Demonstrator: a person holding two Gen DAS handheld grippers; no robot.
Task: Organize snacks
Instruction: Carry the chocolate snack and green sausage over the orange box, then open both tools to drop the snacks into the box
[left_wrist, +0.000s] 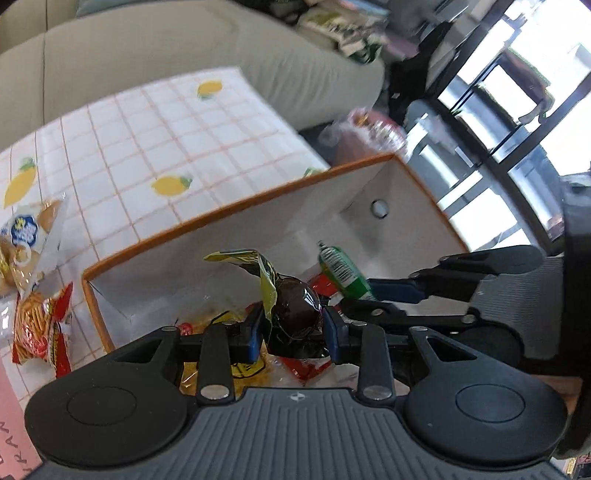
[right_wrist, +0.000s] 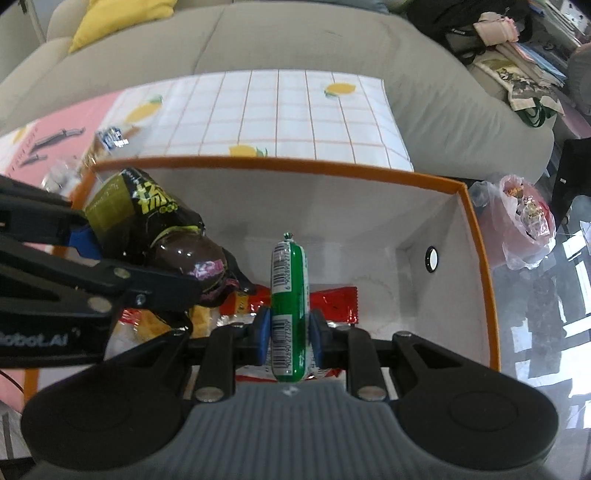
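My left gripper is shut on a dark brown egg snack in a black and yellow wrapper, held over the white box with an orange rim. It also shows in the right wrist view. My right gripper is shut on a green sausage stick with a barcode, upright above the box. The green stick shows in the left wrist view too. Red and yellow snack packets lie on the box floor.
The box stands on a lemon-print checked cloth. A noodle snack bag and a bread bag lie left of the box. A grey sofa is behind. A plastic bag of snacks sits on the floor at right.
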